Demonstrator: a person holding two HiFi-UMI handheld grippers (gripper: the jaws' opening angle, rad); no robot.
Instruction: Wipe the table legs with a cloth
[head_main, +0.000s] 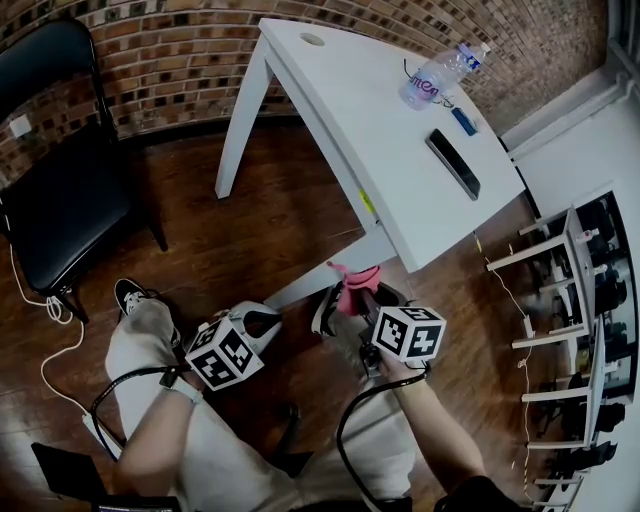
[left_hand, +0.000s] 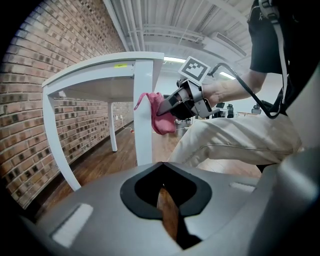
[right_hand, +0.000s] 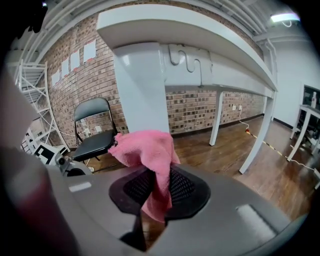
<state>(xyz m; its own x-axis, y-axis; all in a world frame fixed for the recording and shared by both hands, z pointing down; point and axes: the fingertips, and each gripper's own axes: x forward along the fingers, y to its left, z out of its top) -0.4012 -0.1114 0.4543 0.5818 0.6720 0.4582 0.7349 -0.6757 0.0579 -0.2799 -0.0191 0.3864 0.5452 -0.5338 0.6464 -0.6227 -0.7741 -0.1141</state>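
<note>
- A clear plastic bottle (head_main: 440, 72) lies on its side at the far end of the white counter (head_main: 340, 90). Whether anything is in it cannot be told.
- A dark phone (head_main: 453, 163) lies flat near the counter's right edge. A small blue item (head_main: 464, 121) sits between it and the bottle.
- A white rack (head_main: 580, 330) stands right of the counter, with dark objects on its shelves that are too small to name.
- The right hand-held gripper (head_main: 350, 305) has its jaws clamped on a pink cloth (right_hand: 147, 150), which bunches above the pads and hangs below them.
- The cloth is pressed against the near table leg (left_hand: 143, 115), just under the counter's corner.
- The left hand-held gripper (head_main: 262, 320) has its jaws closed to a thin slit with nothing between them. It is held low beside the person's knee, apart from the leg.
- Bare wooden floor (head_main: 270, 220) lies open under the counter between the near leg and the far leg (head_main: 240, 115).
- A black chair (head_main: 60, 190) stands well apart to the left, against the brick wall.
</note>
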